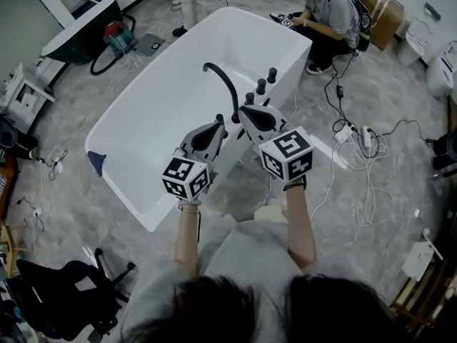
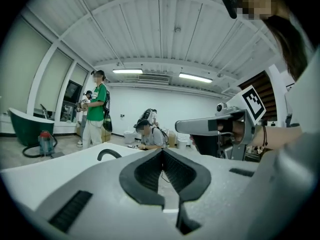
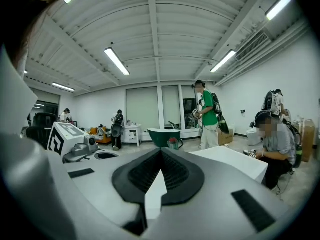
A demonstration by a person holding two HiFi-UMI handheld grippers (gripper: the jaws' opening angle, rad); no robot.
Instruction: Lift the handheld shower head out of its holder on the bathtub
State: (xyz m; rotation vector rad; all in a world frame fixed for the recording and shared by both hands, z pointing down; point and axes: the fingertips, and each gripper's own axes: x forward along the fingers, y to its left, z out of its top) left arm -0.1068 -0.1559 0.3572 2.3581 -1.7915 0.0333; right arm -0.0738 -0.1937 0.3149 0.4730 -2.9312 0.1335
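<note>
A white freestanding bathtub (image 1: pixel 178 98) stands in front of me. On its right rim are a curved black spout (image 1: pixel 221 83) and three upright black fittings (image 1: pixel 260 86); I cannot tell which one is the handheld shower head. Both grippers hover side by side over the near right rim, just short of the fittings. My left gripper (image 1: pixel 219 122) is shut with nothing in it, and so is my right gripper (image 1: pixel 242 112). The spout (image 2: pixel 109 154) shows past the shut jaws in the left gripper view. The tub's rim (image 3: pixel 235 159) shows in the right gripper view.
A person (image 1: pixel 330 16) crouches at the tub's far end. Another person in a green shirt (image 2: pixel 95 109) stands beyond it. Cables and a power strip (image 1: pixel 353 133) lie on the floor to the right. A vacuum (image 1: pixel 114 33) is at far left, a black chair (image 1: pixel 64 284) near left.
</note>
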